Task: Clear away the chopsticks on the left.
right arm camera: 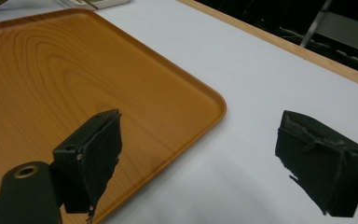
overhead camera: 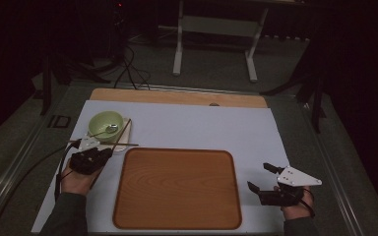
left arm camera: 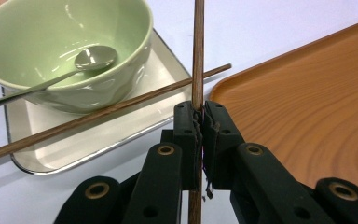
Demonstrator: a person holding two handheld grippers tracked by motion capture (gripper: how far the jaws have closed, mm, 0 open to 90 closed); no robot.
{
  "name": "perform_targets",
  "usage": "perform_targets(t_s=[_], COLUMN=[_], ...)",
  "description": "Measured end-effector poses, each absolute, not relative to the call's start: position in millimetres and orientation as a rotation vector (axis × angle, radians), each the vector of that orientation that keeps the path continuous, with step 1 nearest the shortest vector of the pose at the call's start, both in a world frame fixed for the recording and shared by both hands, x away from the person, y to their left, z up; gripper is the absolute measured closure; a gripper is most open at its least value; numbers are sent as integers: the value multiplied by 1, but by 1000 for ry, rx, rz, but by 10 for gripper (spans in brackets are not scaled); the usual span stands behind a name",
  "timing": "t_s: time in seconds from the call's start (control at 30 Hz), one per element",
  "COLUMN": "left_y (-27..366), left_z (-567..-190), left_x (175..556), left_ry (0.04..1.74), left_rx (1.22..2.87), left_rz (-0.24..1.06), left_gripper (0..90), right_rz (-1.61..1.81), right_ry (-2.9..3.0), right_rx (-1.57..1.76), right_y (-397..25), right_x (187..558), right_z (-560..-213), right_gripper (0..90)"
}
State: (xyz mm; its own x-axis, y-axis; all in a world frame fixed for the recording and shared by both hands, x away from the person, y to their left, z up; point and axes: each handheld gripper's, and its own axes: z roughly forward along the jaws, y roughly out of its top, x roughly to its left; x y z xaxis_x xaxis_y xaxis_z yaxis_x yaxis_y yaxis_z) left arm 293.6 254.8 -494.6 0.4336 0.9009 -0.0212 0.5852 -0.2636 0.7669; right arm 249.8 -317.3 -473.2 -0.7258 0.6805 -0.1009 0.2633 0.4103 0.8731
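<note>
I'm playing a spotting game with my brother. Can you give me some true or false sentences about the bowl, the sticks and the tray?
1. The left tool is shut on a thin brown wooden chopstick. True.
2. The round pale green bowl has a fork in it. False: a shiny metal spoon lies in it.
3. The large brown wooden tray has food on it. False: nothing lies on it.
4. The right tool is open, with nothing between its jaws. True.
5. The bowl sits on the wooden tray. False: it sits on a small white rectangular tray beside it.
6. A second chopstick lies across the small white tray. True.
</note>
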Motion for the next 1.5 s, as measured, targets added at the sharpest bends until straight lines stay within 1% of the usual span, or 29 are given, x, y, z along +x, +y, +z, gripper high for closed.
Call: perform_targets(t_s=[0.23, 0.67, 1.07, 1.5], left_y=[248, 240, 215, 183], left_z=[-489, -488, -485, -488], left_x=[286, 279, 274, 277], left_ry=[1258, 1271, 1238, 1220], left_rx=[1947, 1922, 1927, 1921], left_rz=[499, 441, 387, 287], left_gripper=[851, 851, 851, 851], right_rz=[1259, 1258, 1261, 1258], right_ry=[2219, 2216, 2215, 2217], right_rx=[799, 803, 804, 802], right_y=[-317, -317, -317, -316], right_x=[250, 250, 250, 251], right_z=[-473, -473, -473, -473], right_gripper=[141, 141, 141, 141])
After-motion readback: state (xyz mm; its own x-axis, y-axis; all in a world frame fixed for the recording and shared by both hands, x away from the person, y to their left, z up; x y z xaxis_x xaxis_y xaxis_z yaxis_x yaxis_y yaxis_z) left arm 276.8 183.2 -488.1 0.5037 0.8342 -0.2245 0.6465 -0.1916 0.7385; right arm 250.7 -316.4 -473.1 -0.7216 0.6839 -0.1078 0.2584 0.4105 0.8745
